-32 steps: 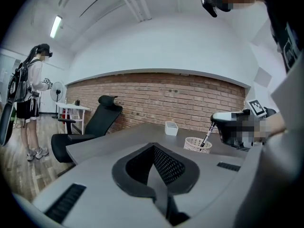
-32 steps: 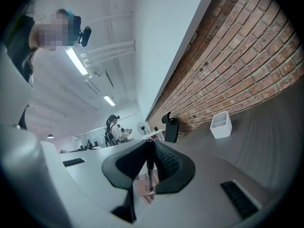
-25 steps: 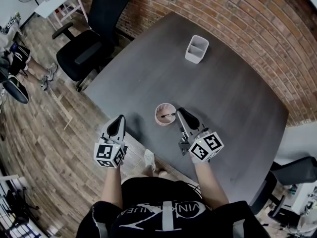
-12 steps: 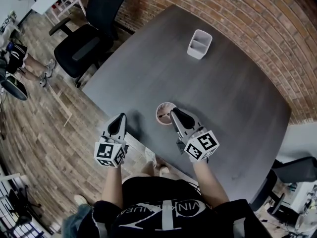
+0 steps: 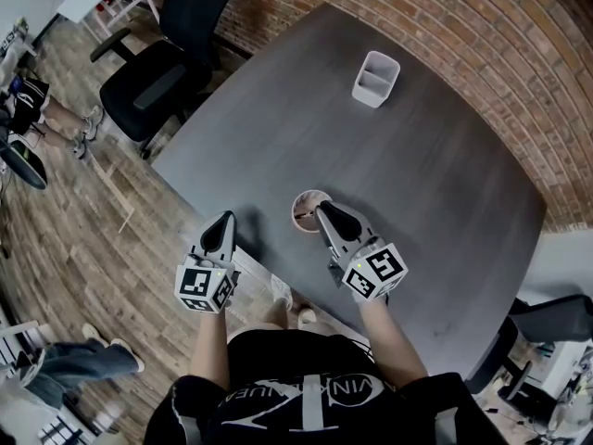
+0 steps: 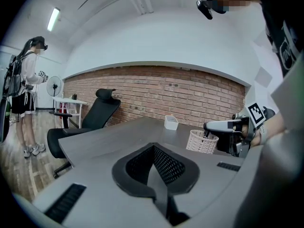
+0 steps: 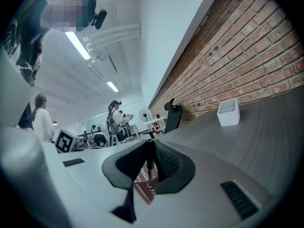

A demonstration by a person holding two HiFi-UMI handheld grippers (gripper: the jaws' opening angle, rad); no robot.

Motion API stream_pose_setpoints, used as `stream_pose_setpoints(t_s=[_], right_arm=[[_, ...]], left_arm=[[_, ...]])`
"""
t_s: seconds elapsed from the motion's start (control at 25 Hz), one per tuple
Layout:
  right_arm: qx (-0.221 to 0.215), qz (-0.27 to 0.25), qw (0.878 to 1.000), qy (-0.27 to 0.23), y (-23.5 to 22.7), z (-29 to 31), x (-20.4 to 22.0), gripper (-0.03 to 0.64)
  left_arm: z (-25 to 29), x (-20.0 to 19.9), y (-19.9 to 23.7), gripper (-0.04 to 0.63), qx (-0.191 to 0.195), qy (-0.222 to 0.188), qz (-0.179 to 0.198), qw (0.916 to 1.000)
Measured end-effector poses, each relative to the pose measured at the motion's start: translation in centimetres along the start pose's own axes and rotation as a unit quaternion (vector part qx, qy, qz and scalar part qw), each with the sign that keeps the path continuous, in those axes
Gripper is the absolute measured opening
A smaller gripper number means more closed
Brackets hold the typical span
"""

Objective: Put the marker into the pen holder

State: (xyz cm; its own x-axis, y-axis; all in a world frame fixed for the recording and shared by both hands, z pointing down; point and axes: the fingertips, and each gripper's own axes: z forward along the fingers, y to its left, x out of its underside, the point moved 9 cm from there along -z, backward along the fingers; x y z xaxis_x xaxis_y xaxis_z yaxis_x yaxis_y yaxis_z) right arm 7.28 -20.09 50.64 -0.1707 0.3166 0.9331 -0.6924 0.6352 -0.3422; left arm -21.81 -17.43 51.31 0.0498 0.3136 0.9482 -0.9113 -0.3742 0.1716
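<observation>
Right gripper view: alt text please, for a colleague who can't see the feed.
The right gripper is shut on a dark marker held upright between its jaws, with the mesh pen holder showing just below them. Beyond, a small white container stands on the grey table near a brick wall.

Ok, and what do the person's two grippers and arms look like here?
The left gripper and right gripper match: pale grey bodies, black tapered fingers with mesh-textured inner faces, and a white cube with black square markers at each rear. No cables show. The person wears a black short-sleeved top with pale lettering; the forearms are bare.
</observation>
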Motion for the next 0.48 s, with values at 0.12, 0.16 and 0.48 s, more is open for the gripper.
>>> stream_pose_setpoints(t_s=[0.12, 0.16, 0.48], right_arm=[[-0.003, -0.009, 1.0, 0.002, 0.02, 0.07, -0.06, 0.058], [-0.003, -0.012, 1.0, 0.003, 0.0, 0.09, -0.05, 0.058], [-0.004, -0.01, 1.0, 0.005, 0.05, -0.08, -0.08, 0.06]], left_arm=[[-0.12, 0.06, 0.12, 0.014, -0.003, 0.001, 0.0, 1.0], [-0.15, 0.1, 0.16, 0.014, -0.004, 0.001, 0.0, 1.0], [-0.58, 0.25, 0.23, 0.014, -0.006, -0.001, -0.006, 1.0]])
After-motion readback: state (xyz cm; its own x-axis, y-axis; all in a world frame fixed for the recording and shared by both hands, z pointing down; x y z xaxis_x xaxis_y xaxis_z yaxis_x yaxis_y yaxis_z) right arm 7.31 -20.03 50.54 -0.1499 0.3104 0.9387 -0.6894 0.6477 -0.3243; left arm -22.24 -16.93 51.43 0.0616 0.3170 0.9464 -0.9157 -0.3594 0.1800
